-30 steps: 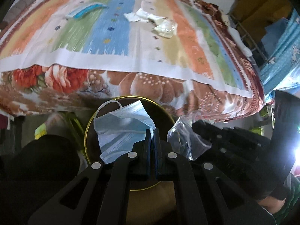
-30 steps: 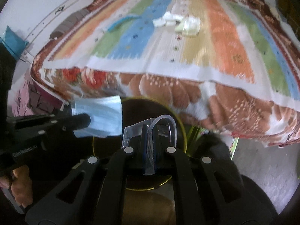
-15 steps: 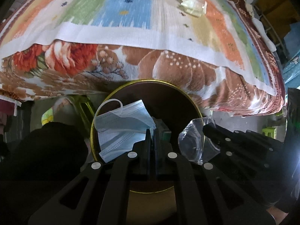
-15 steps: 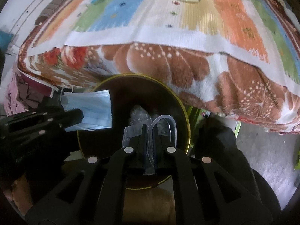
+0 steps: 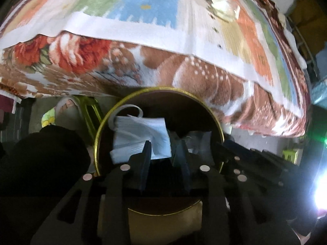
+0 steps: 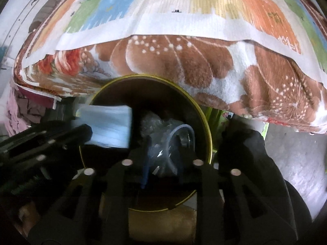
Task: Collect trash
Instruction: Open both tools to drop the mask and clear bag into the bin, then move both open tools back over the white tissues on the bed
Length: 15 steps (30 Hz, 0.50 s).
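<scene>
A round dark bin with a gold rim (image 5: pixel 102 128) (image 6: pixel 206 126) stands below both grippers, against the bed. My left gripper (image 5: pixel 163 149) (image 6: pixel 81 130) hangs over the bin's mouth and its jaws are opening. A pale blue face mask (image 5: pixel 139 136) (image 6: pixel 110 128) rests loosely against the left finger, one corner in the gap. My right gripper (image 6: pixel 163 149) (image 5: pixel 226 151) is opening too, with a crumpled clear plastic bag with a tube (image 6: pixel 171 140) (image 5: pixel 196 138) loose between its fingers. Crumpled white wrappers (image 5: pixel 214 2) lie far back on the bed.
The bed carries a striped cloth (image 5: pixel 143 6) over a floral brown blanket (image 6: pixel 184 61) that hangs just behind the bin. More clear plastic (image 6: pixel 151 120) lies inside the bin. Green stool legs (image 5: pixel 90 112) stand to the bin's left, grey floor (image 6: pixel 296 153) to its right.
Both grippers sank toward the bin's mouth. Their jaws, shut on the mask and the plastic bag before, have parted, and both items sit looser and lower.
</scene>
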{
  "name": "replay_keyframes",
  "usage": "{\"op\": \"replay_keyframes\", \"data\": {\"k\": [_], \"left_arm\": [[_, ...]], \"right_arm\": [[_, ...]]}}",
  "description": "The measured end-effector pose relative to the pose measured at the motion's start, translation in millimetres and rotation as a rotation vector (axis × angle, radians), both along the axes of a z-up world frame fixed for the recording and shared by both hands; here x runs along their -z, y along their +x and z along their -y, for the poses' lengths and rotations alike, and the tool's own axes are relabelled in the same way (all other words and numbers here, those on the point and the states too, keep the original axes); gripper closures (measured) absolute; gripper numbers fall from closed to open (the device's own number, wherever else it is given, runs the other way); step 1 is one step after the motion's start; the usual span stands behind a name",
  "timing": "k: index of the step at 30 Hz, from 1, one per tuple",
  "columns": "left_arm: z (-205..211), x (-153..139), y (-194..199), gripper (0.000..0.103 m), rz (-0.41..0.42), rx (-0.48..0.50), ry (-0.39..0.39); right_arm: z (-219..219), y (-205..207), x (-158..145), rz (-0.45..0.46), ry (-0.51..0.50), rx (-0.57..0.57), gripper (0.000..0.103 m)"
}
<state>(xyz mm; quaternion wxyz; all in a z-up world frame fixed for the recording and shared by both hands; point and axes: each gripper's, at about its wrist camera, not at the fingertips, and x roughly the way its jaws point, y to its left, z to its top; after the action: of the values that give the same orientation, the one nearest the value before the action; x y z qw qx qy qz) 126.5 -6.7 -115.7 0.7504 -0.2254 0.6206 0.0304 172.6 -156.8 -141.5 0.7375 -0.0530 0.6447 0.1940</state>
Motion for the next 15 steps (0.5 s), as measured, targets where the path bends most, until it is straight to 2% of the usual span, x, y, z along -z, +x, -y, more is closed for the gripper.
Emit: {"op": "replay_keyframes", "data": {"k": [4,11,15], "left_arm": [[-5,-11,2,0.067,0.038,-0.032,0.014],[-8,-23,5,0.063,0.084,-0.042,0.032],[-16,-42,7,0.052,0.158,-0.062,0.067]], "right_arm": [[3,3,-5,0.012,0.018,0.019,0.070],[3,8,-22,0.069,0.041,0.031,0.061],[6,14,-41,0.137,0.062,0.045,0.053]]}}
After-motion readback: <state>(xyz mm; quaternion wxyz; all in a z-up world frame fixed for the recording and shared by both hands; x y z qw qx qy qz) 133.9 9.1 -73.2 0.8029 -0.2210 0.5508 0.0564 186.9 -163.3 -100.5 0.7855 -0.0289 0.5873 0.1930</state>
